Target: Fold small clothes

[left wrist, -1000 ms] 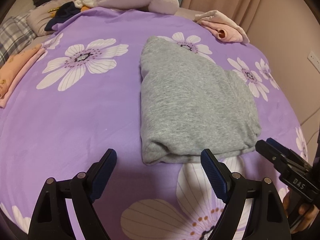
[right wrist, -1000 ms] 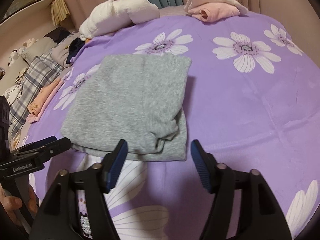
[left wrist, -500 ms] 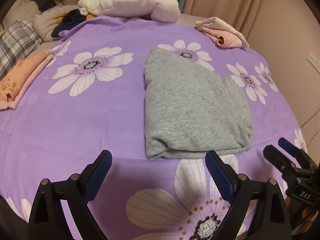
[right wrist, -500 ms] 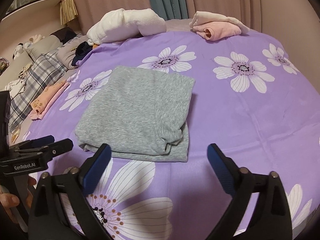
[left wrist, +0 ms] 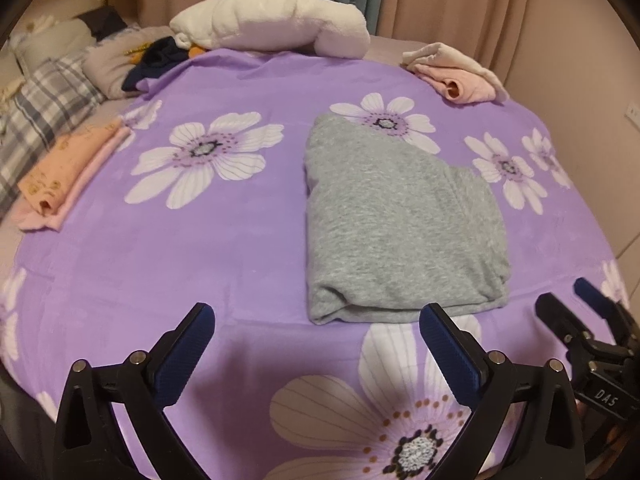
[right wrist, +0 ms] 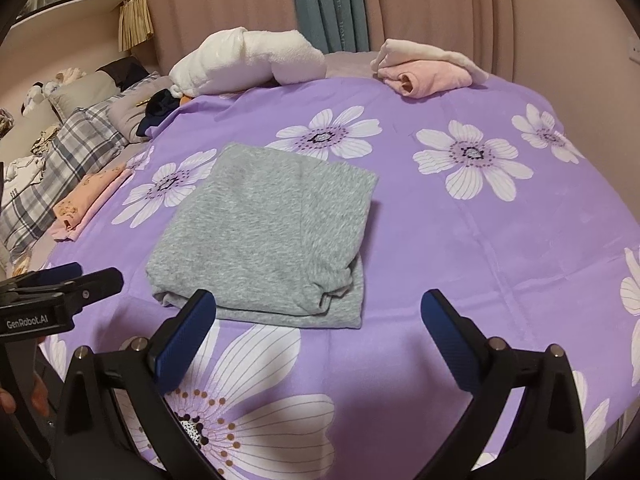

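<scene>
I see both the left gripper (left wrist: 316,338) and right gripper (right wrist: 318,322) spread wide, jaws just opened, empty, bases cut off, near a soft grey folded garment (left wrist: 396,232).

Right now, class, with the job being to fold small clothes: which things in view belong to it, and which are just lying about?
Part of the job:
- grey garment, folded, on the purple flowered sheet
- left gripper and right gripper, both open, holding nothing
- pink folded clothes
- peach folded clothes

Lying about:
- white towel roll
- plaid cloth
- curtains
</scene>
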`<state>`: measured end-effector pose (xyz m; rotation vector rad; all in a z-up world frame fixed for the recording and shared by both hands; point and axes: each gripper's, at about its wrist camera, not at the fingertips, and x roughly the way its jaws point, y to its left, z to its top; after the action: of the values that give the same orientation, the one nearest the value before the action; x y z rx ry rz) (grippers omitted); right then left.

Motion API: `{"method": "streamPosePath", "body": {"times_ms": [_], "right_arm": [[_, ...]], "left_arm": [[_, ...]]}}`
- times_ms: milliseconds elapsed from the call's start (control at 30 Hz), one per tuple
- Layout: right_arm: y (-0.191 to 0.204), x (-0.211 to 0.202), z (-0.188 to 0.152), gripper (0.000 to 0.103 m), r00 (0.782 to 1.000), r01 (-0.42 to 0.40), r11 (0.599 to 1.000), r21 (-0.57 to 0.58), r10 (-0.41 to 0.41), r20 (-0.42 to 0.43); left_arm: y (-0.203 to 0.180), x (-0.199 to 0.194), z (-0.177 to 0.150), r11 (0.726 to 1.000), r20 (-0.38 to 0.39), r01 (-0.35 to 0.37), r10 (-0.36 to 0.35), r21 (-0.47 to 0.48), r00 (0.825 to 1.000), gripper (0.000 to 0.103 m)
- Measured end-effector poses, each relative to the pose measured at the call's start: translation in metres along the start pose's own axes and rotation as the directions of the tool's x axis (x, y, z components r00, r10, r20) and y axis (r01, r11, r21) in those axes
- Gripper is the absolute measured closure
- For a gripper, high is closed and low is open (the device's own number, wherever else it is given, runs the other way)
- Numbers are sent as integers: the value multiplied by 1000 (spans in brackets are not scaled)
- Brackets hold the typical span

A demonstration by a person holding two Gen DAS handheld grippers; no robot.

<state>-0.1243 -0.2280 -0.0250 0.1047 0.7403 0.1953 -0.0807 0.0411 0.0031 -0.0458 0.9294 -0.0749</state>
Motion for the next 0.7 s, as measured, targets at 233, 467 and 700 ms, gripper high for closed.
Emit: {"method": "streamPosePath", "body": {"times_ms": [233, 467, 700], "right_arm": [[1, -5, 1, 0, 1000, 14, 1000, 9, -14, 5], [6, -13, 6, 0, 1000, 24, 1000, -11, -24, 0], [16, -20, 8, 0, 1000, 4, 999, -46, -3, 15]], "left_arm": [[-3, -4, 0, 1000, -20, 27, -27, 0, 999, 2], [-8, -14, 1, 1000, 5, 11, -11, 22, 1000, 1], [-9, -17, 3, 1000, 8, 21, -21, 16, 1000, 2]]}}
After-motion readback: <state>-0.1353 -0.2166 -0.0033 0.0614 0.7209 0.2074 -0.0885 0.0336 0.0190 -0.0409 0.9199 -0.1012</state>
